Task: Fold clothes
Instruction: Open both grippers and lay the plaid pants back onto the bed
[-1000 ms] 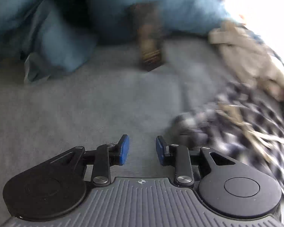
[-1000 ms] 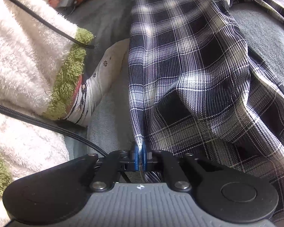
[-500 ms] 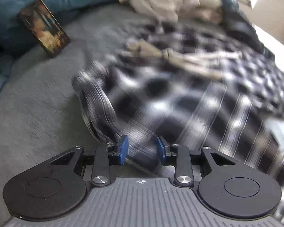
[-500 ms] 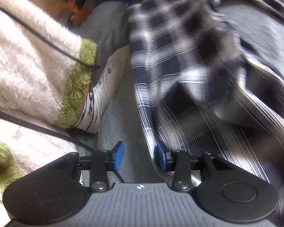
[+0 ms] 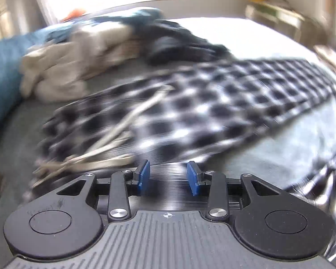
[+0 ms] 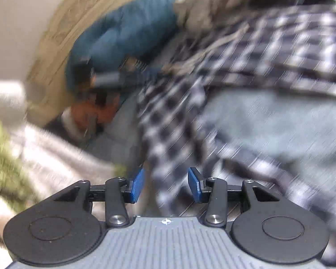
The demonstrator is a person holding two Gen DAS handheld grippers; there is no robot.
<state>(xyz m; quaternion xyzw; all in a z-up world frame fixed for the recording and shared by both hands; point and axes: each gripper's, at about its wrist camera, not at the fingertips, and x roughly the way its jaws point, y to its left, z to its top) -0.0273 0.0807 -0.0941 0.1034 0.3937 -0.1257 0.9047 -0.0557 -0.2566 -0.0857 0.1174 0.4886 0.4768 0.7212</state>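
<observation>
A black-and-white plaid garment (image 5: pixel 212 112) with pale drawstrings lies spread on the grey bed, blurred by motion. My left gripper (image 5: pixel 169 176) is open just above its near edge, with plaid cloth showing between the blue pads; nothing is gripped. In the right wrist view the same plaid garment (image 6: pixel 246 71) runs from the fingers toward the upper right. My right gripper (image 6: pixel 165 185) is open over a plaid strip, holding nothing.
A pile of beige clothes (image 5: pixel 73 60) and dark clothes (image 5: pixel 179 40) lies at the far side of the bed. A blue pillow (image 6: pixel 123 29) is at the head. A white and green fuzzy robe (image 6: pixel 22 157) is at the left of the right gripper.
My right gripper let go of the plaid cloth, opened, and swung away over the bed. My left gripper moved from bare bed to over the plaid garment, staying open.
</observation>
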